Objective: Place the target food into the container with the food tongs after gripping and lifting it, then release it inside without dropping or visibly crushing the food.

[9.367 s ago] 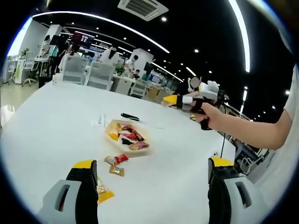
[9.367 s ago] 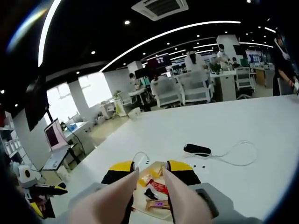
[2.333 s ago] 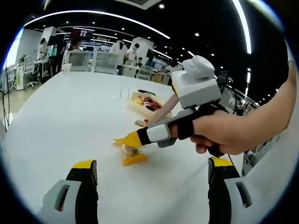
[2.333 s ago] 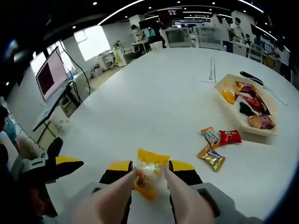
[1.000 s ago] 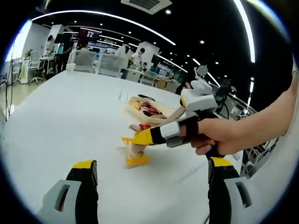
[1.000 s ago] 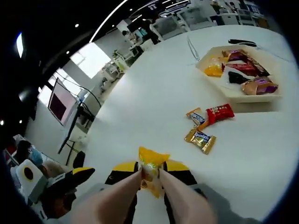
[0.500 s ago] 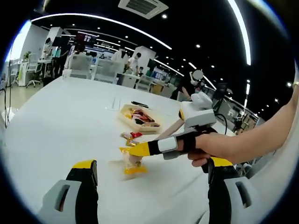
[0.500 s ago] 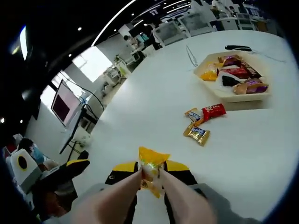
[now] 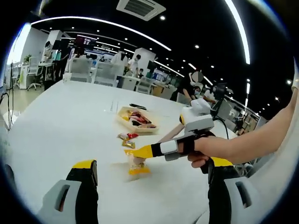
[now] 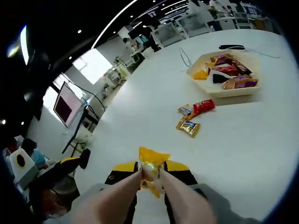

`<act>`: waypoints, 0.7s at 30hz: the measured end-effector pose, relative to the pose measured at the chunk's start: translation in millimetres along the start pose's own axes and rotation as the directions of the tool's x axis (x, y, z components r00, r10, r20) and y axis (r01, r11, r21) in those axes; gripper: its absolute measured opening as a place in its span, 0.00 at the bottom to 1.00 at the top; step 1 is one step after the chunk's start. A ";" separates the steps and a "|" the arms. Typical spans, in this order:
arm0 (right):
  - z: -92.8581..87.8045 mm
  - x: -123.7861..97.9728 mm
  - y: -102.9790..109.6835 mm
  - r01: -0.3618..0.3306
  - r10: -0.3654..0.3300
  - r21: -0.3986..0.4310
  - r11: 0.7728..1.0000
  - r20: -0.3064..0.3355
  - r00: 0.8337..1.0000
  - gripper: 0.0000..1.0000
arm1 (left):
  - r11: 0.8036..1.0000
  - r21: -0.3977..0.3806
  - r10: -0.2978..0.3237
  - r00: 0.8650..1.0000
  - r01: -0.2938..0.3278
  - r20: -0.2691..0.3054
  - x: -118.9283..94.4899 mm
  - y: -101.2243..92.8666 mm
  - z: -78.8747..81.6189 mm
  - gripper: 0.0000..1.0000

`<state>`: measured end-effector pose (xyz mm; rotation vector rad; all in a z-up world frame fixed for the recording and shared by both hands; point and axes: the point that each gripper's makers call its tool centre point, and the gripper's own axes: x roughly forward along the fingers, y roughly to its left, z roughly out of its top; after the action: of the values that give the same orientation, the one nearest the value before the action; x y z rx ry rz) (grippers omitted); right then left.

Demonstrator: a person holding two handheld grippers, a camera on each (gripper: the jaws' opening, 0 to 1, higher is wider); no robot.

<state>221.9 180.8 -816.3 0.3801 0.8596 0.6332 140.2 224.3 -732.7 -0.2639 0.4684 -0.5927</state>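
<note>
A yellow snack packet (image 10: pixel 150 170) hangs pinched between the two beige arms of the food tongs (image 10: pixel 180 198), and my right gripper (image 10: pixel 150 166) is shut on those tongs. In the left gripper view the same packet (image 9: pixel 137 167) dangles just above the white table under the right gripper (image 9: pixel 140 152), which a hand (image 9: pixel 212 147) holds. The container, a pale tray (image 10: pixel 225 92) with several wrapped snacks in it, lies farther along the table; it is the tray (image 9: pixel 122 116) behind the packet. My left gripper (image 9: pixel 152 164) stands open, its jaws wide apart with nothing between them.
A red candy (image 10: pixel 201 107) and a gold candy (image 10: pixel 188 126) lie loose on the table between the packet and the tray. A black object with a cable (image 10: pixel 231 46) sits past the tray. Office chairs, desks and people stand beyond the table.
The tongs closed on the yellow packet and lifted it off the table. Over the last second it stays pinched while both views shift; the tray looks slightly farther in the right gripper view.
</note>
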 end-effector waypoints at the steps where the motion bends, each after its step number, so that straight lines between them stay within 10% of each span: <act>1: 0.8 -2.1 1.6 -0.005 0.005 -0.004 1.000 0.002 1.000 0.21 | 1.000 -0.005 0.005 1.000 -0.005 0.005 -1.1 -0.8 0.9 0.99; 21: 31.2 -45.4 -26.5 0.026 -0.020 -0.059 0.998 0.087 0.996 0.21 | 1.000 0.012 -0.017 1.000 0.017 -0.024 30.0 -25.3 10.3 0.99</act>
<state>234.1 129.3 -785.6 0.3400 0.7596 0.6158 155.2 187.5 -724.9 -0.2499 0.4863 -0.6153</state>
